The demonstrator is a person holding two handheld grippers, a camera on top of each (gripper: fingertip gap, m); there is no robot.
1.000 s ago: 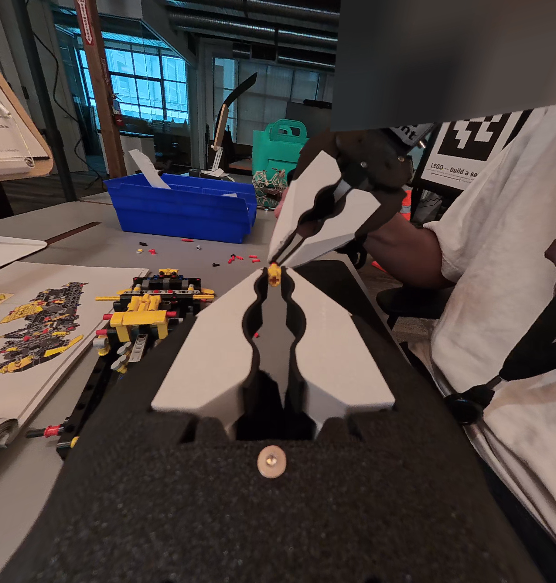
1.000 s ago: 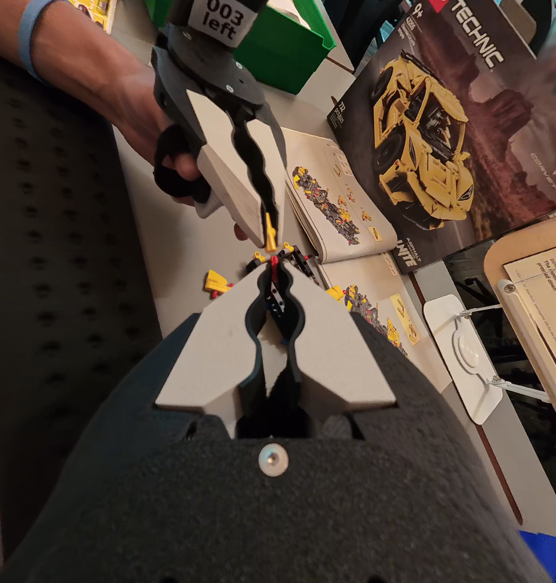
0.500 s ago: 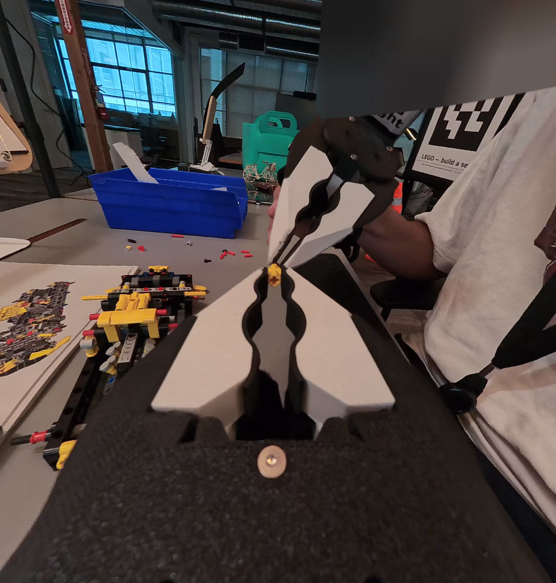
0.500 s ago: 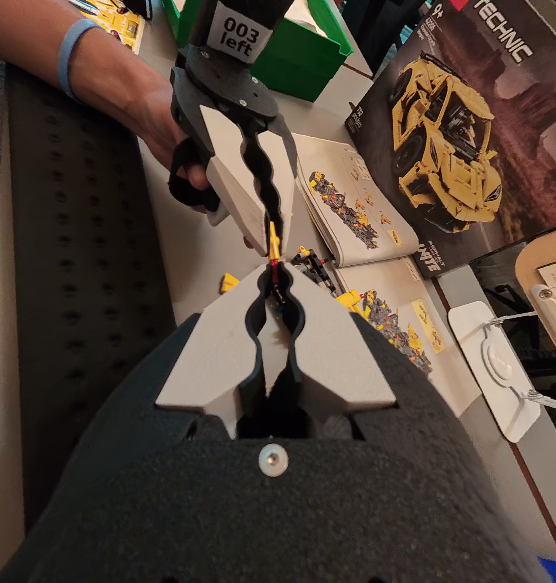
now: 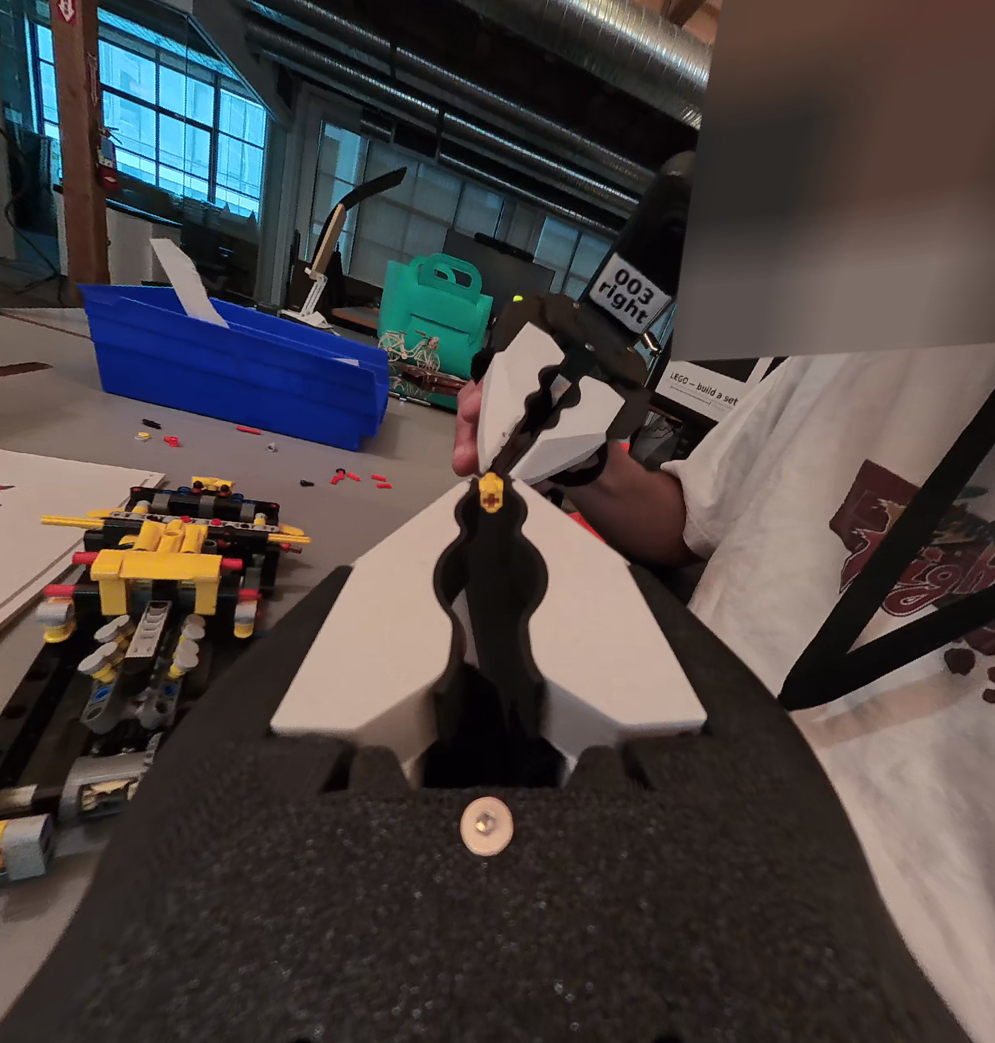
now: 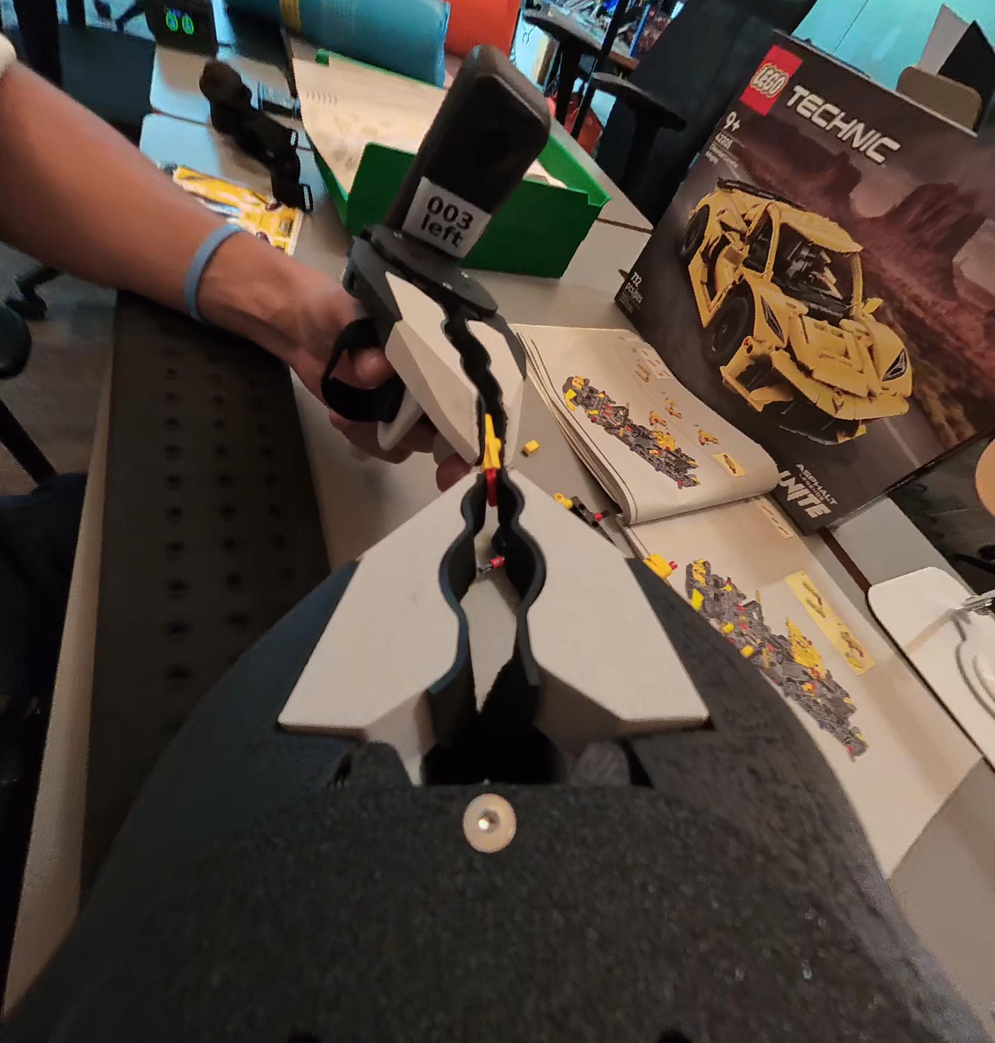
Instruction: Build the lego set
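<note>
Yellow-to-red joining, in mid-air above the table (image 6: 563, 299). Pinching the yellow connector (image 5: 490, 492) at the very tips of the left gripper (image 5: 490, 499), jaws closed on it. Clamping the red axle (image 6: 490, 488) in the right gripper (image 6: 490, 496), jaws likewise shut around it. Bringing the two end to end, now touching, tip against tip.

Showing, in the left wrist view, a red cross inside the connector's hole: judging from that, the axle entering the socket, though not telling how deep. Compared with a second ago, closing the small gap between the two pieces and lining them up straighter along one axis. Lifting and tilting both tools as well, with the half-built chassis (image 5: 162, 570) looming nearer on the left and the open instruction booklet (image 6: 653, 429) and set box (image 6: 794, 271) sliding lower and to the right.

Meaning for the build: sub-assembly just starting, seating probably not finished. Still needing a firm straight push, then fitting to the chassis. Risking the axle twisting out of the tips if pressed off-line.
</note>
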